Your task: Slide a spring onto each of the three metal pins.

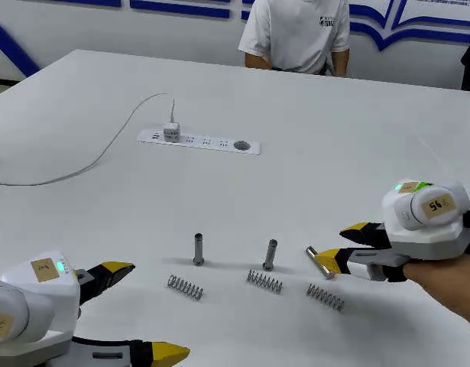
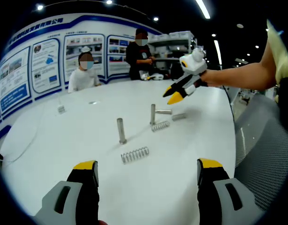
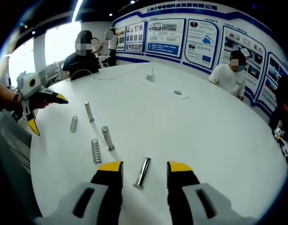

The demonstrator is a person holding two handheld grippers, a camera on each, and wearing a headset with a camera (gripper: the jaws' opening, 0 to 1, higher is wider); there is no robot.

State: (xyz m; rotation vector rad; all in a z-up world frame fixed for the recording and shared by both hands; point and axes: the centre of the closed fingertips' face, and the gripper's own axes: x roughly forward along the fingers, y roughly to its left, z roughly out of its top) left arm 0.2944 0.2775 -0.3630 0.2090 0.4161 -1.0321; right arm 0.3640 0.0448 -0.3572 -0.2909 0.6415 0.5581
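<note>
Since no spring sits on a pin yet, you are at the opening step. Your left gripper (image 1: 160, 309) hangs wide open and empty above the near edge of the table (image 1: 311, 107). The left pin (image 1: 198, 249) stands upright, with the left spring (image 1: 184, 287) lying just in front of it. The middle pin (image 1: 270, 254) also stands, with the middle spring (image 1: 264, 281) just before it. The right pin (image 1: 319, 261) lies on its side, and the right spring (image 1: 325, 297) is near it. Your right gripper (image 1: 330, 245) is open, its jaws to either side of that lying pin and not closed on it. I judge you should grip it and set it upright first. All three springs lie loose on the bare table, not in a tray.
</note>
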